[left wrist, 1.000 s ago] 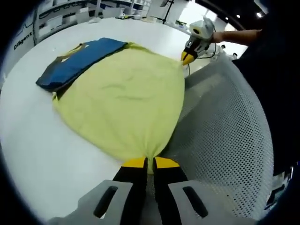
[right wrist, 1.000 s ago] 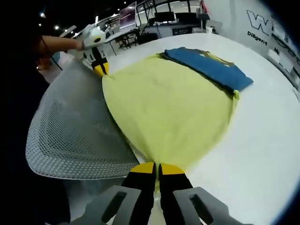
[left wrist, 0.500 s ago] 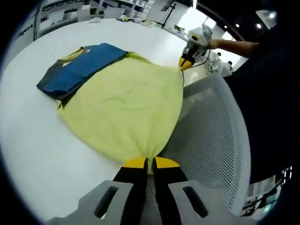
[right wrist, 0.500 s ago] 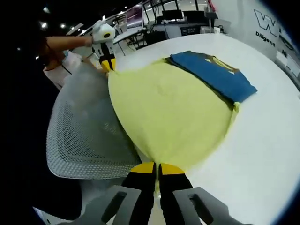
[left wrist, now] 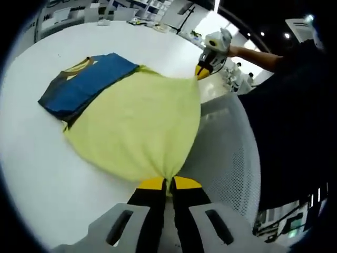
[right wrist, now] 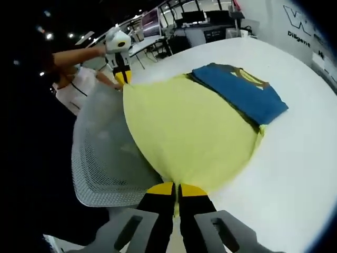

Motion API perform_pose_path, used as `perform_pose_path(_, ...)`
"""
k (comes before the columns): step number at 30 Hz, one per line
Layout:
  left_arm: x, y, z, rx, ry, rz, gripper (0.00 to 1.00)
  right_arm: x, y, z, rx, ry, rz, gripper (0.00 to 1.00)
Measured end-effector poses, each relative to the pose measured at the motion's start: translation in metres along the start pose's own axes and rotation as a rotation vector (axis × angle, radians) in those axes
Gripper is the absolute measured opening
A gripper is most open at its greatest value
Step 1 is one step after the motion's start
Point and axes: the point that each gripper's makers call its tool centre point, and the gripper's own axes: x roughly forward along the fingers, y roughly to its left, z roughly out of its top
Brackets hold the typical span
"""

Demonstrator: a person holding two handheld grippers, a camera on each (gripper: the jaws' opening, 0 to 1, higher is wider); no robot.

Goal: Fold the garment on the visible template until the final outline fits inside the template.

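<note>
The yellow garment [left wrist: 138,126] spreads smooth and taut across the middle of the frame, its near edge gathered to a point at the bottom centre and another corner drawn up toward the upper right. Its far end lies on a dark blue folded piece [left wrist: 81,84] at the upper left, flat on the white surface [left wrist: 37,168].

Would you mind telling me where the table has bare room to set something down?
Bare white table lies left of the yellow garment in the left gripper view, and beyond the blue garment. In the right gripper view, it lies right of both. The middle is crowded with cloth; the mesh sheet covers the near edge.
</note>
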Motion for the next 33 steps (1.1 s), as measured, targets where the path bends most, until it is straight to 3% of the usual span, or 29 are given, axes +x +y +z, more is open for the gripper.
perform_pose_path(13,-0.011,-0.016,0.001,-0.040,0.012,-0.062,0.02,-0.011,0.023,-0.004,0.027,0.040,0.099,0.00)
perform_pose_path(25,-0.024,-0.025,0.018,-0.042,0.004,-0.095,0.02,-0.037,0.022,0.022,0.004,0.015,0.135,0.00)
perform_pose_path(33,-0.038,0.003,0.038,-0.036,-0.055,-0.007,0.02,-0.044,0.004,0.041,0.009,-0.031,0.093,0.00)
